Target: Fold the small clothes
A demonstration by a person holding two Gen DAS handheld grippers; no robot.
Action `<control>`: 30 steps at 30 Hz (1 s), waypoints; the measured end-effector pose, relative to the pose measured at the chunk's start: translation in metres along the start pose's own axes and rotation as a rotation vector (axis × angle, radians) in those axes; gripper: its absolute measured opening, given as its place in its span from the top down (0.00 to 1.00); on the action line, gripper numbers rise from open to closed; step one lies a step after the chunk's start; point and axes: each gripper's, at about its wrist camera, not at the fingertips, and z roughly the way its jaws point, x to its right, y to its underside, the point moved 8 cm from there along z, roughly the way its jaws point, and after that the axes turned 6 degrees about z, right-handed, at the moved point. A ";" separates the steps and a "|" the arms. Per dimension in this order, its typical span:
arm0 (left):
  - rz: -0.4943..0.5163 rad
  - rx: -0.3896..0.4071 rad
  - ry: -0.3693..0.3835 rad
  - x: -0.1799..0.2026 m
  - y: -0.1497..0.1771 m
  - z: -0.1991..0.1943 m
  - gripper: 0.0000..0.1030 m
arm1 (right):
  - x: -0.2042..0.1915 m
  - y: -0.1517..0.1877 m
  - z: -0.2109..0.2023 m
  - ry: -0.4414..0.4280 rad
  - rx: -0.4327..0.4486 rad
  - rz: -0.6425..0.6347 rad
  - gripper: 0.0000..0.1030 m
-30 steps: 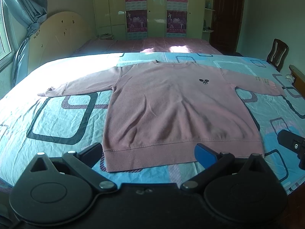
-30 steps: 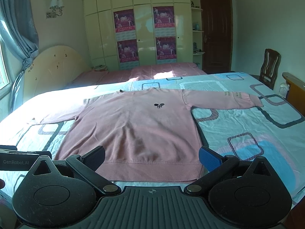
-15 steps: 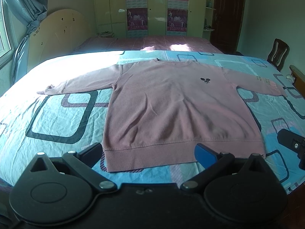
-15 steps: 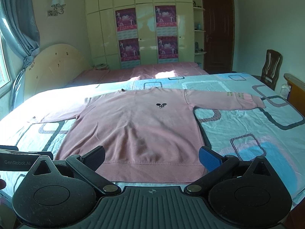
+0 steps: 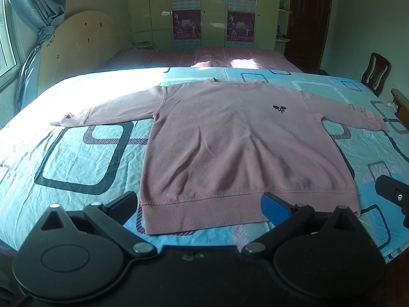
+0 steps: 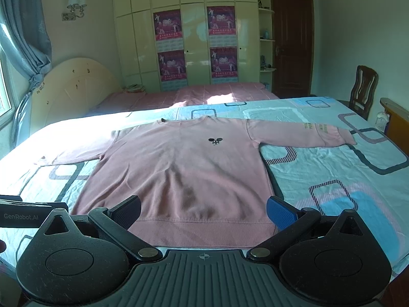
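A pink long-sleeved sweatshirt (image 5: 235,143) lies flat, front up, on the bed, sleeves spread to both sides; it also shows in the right wrist view (image 6: 189,171). A small black emblem (image 5: 280,108) marks its chest. My left gripper (image 5: 199,204) is open and empty, hovering just in front of the hem's left part. My right gripper (image 6: 204,212) is open and empty, in front of the hem's right part. The right gripper's edge shows in the left wrist view (image 5: 393,197).
The bed has a blue sheet (image 5: 76,153) with dark square outlines. A second bed with a pink cover (image 6: 191,94) lies behind, then a wardrobe (image 6: 194,46). A wooden chair (image 6: 363,89) and a bedside board stand at the right.
Both grippers have shifted slightly; the sweatshirt sits a little differently in each view. Nothing was grasped and the sweatshirt lies as before.
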 end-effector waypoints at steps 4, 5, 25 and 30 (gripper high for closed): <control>-0.004 -0.002 -0.005 -0.003 -0.003 0.004 0.00 | 0.001 -0.001 0.004 -0.006 0.000 0.014 0.00; -0.003 -0.002 -0.007 -0.003 -0.003 0.005 0.00 | 0.001 -0.002 0.006 -0.004 -0.004 0.015 0.00; -0.023 -0.017 -0.012 -0.011 -0.031 0.044 0.00 | 0.013 -0.028 0.049 0.042 -0.007 -0.006 0.00; -0.029 -0.007 -0.008 -0.010 -0.042 0.056 0.00 | 0.023 -0.039 0.067 0.048 0.005 0.005 0.00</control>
